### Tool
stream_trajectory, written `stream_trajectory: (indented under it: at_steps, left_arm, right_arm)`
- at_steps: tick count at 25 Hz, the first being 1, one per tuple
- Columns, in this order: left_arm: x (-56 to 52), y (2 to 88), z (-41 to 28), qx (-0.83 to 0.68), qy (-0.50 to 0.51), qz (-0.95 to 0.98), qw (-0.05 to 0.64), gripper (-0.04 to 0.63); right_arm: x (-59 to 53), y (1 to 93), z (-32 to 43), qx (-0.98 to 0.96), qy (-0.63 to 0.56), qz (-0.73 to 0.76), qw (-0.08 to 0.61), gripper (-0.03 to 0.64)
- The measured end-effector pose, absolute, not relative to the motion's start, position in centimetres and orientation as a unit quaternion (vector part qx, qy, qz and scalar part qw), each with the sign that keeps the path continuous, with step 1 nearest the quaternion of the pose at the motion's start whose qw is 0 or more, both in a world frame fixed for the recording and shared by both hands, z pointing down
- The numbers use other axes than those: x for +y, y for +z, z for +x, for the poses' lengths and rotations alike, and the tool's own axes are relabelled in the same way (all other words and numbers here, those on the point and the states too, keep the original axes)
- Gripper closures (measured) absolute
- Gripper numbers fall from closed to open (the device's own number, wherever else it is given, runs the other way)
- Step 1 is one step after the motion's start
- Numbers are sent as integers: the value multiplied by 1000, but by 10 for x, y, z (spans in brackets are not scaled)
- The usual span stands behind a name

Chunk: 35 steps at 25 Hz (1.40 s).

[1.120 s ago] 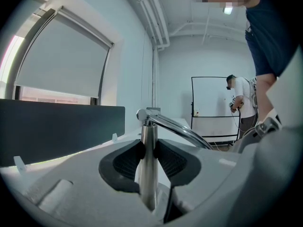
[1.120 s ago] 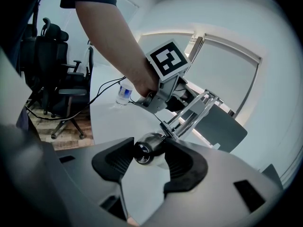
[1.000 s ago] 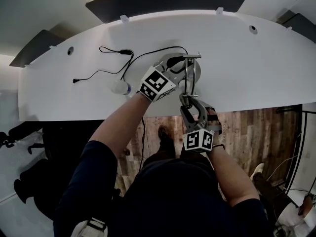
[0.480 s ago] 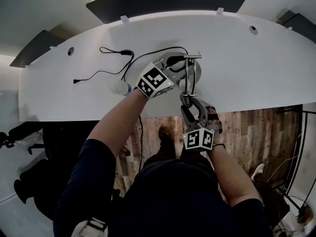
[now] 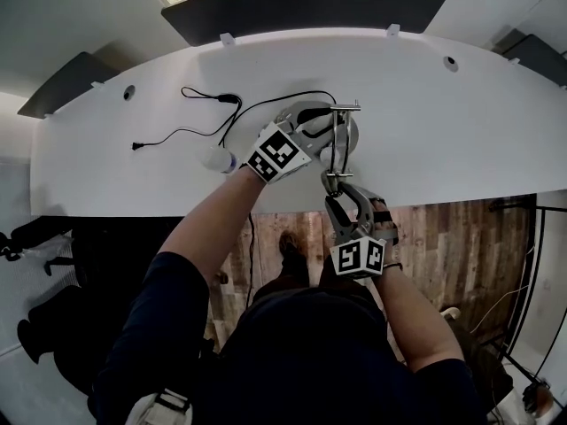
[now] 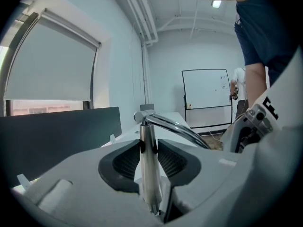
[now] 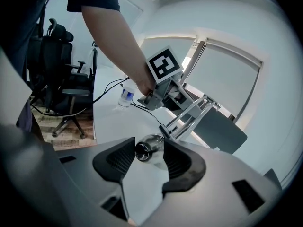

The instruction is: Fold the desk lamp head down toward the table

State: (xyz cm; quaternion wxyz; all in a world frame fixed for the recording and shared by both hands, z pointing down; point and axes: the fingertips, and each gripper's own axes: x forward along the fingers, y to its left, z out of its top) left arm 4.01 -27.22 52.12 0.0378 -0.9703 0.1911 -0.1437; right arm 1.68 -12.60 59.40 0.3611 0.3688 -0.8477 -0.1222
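— Where do we find the chrome desk lamp (image 5: 340, 140)?

— Just above the middle of the head view. It stands on the white curved table (image 5: 461, 131), near the table's lower edge, and both tools are on it.

— How does it look to us?

— It is polished metal throughout. In the left gripper view a round upright post (image 6: 147, 145) rises in the centre of the frame, and from its top a curved tube (image 6: 181, 126) sweeps away to the right. In the right gripper view we make out a pair of thin parallel rods (image 7: 189, 115). They run from the upper right down to the rounded lamp head (image 7: 154, 150), whose dark open end faces the lower left.

— What do we say of the left gripper (image 6: 148, 151)?

— Its two dark ribbed pads press on the upright post from either side, so it is gripping the post.

— And the right gripper (image 7: 147, 146)?

— Its jaws are closing with the lamp head between their tips, and we see the pads meeting its sides. In the head view the right gripper (image 5: 335, 187) sits below the lamp, over the table's edge. The left gripper (image 5: 321, 131) comes in from the lower left.

— Anything else on the table?

— A black cable (image 5: 228, 98) loops across the upper left. A small clear plastic bottle with a blue band (image 5: 218, 158) stands just left of the left gripper's marker cube.
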Motion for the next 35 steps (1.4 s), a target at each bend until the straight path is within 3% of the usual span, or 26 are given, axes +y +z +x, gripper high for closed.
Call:
stream_trajectory:
  at_steps: [15,25,35]
  left_arm:
    - [-241,499,-6,282,-101,-954,-30,480]
    - [-150,422,1,269,-47,-961,-47,510]
    - [-79,372,15,259,-35,-965,-38,574]
  right_arm:
    - [-86,550,45,-861,-89,379,328,448]
    - [-82,484,46,-890,-22,395,227,468]
    - [-61,423,43,-918,55,372,128,548]
